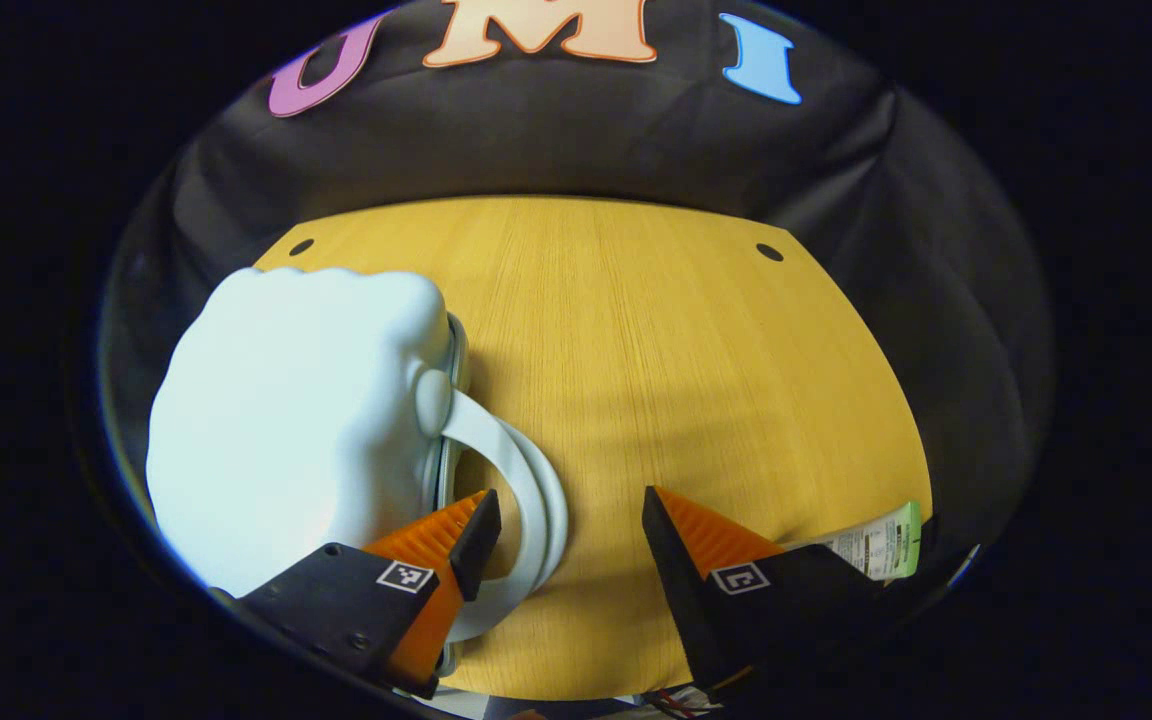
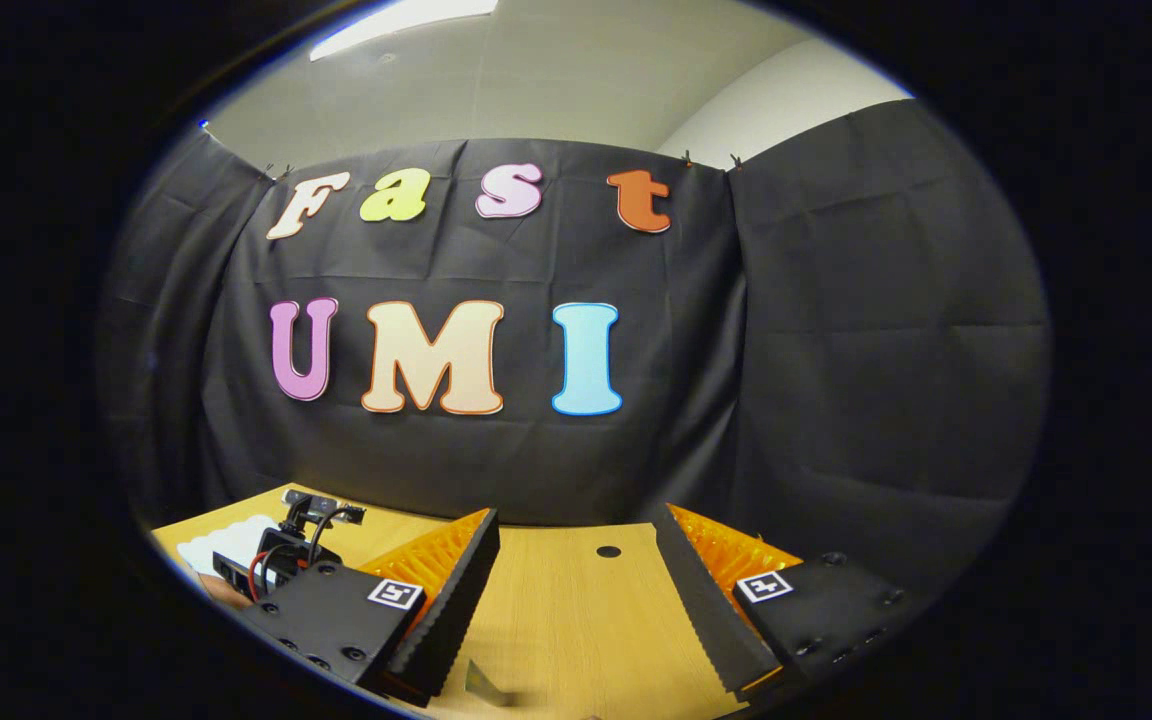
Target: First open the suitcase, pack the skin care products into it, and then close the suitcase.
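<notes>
1. Right now the left gripper (image 1: 566, 530) has its jaws spread wide, with nothing between them; its left finger sits just beside the curved handle (image 1: 526, 500) of the one suitcase (image 1: 296, 420).
2. That suitcase, pale and rounded, lies shut on the left part of the counter (image 1: 656, 350), its handle pointing toward the middle.
3. One skin care tube (image 1: 881, 540), white with a green end, lies at the counter's near right edge, partly hidden behind the left gripper's right finger.
4. Across the booth, the right gripper (image 2: 576, 590) hangs above the counter, jaws also wide and empty.
5. From the right gripper view, the left gripper's body with its wires and a bit of the suitcase show at the far left.
6. Two dark holes mark the counter's far corners.
</notes>
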A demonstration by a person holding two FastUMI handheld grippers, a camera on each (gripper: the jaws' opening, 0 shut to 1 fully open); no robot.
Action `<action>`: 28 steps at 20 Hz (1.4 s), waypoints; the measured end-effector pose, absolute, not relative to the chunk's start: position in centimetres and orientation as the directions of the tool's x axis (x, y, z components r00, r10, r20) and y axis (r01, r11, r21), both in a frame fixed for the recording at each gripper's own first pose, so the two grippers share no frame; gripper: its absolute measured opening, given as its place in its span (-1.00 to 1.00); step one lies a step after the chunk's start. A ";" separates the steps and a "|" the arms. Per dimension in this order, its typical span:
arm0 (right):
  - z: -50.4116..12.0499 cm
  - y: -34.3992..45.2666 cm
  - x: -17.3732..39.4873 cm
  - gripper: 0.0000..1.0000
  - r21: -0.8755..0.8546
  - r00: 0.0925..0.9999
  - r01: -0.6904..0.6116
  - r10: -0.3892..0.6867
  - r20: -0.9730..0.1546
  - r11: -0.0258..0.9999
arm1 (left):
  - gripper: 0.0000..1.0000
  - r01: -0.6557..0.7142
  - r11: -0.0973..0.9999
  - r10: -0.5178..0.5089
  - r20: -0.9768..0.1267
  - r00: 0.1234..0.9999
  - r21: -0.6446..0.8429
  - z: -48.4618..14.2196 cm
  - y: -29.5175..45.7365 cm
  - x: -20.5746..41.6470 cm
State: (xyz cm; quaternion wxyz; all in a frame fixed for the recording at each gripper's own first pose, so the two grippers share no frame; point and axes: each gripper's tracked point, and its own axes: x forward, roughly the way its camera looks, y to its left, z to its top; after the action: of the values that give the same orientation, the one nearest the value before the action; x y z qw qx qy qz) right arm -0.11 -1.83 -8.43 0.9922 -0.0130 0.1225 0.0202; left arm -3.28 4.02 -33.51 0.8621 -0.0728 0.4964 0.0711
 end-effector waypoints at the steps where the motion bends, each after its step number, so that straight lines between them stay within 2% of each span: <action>1: -8.6 -1.8 -0.1 0.95 -0.023 0.969 -0.045 0.038 -0.245 0.999 | 0.70 -0.208 0.976 0.050 -0.872 0.486 -0.060 -34.0 4.2 -3.2; 5: -9.2 -1.8 -0.3 0.96 -0.033 0.966 -0.055 0.044 -0.257 0.998 | 0.53 -0.223 0.974 0.058 -0.893 0.446 -0.048 -35.3 4.8 -3.0; 7: -9.7 -1.8 -0.5 0.96 -0.036 0.962 -0.064 0.052 -0.267 0.997 | 0.25 -0.216 0.976 0.092 -0.901 0.424 -0.002 -35.6 5.6 -3.3; 9: -9.6 -1.8 -0.7 0.96 -0.046 0.963 -0.067 0.053 -0.263 0.997 | -0.50 -0.205 0.979 0.096 -0.902 0.421 0.009 -35.8 5.7 -3.3; 11: -9.6 -1.8 -0.8 0.96 -0.054 0.964 -0.072 0.055 -0.259 0.996 | -0.58 -0.196 0.980 0.112 -0.904 0.413 0.032 -35.7 6.0 -3.4; 12: -9.5 -1.7 -0.8 0.96 -0.054 0.965 -0.074 0.058 -0.254 0.996 | -0.77 -0.193 0.981 0.108 -0.905 0.411 0.029 -35.6 5.9 -3.4; 16: -9.6 -1.1 -0.7 0.96 -0.030 0.966 -0.088 0.078 -0.246 0.996 | -0.94 -0.157 0.986 0.120 -0.910 0.397 0.061 -34.5 5.8 -3.5; 18: -9.9 -0.6 -0.7 0.96 -0.019 0.965 -0.100 0.092 -0.246 0.995 | -0.97 -0.135 0.989 0.114 -0.899 0.422 0.061 -33.3 5.6 -3.1; 28: -9.3 3.1 -0.6 0.97 0.020 0.959 -0.194 0.194 -0.209 0.981 | -0.97 -0.119 0.991 0.120 -0.842 0.526 0.067 -27.1 4.1 -2.0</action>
State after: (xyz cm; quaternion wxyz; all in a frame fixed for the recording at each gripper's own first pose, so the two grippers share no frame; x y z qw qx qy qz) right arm -0.60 3.07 -9.30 0.9896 -0.0005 0.1055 0.0981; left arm -1.99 4.07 -27.08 0.8735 0.0006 0.4819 0.0686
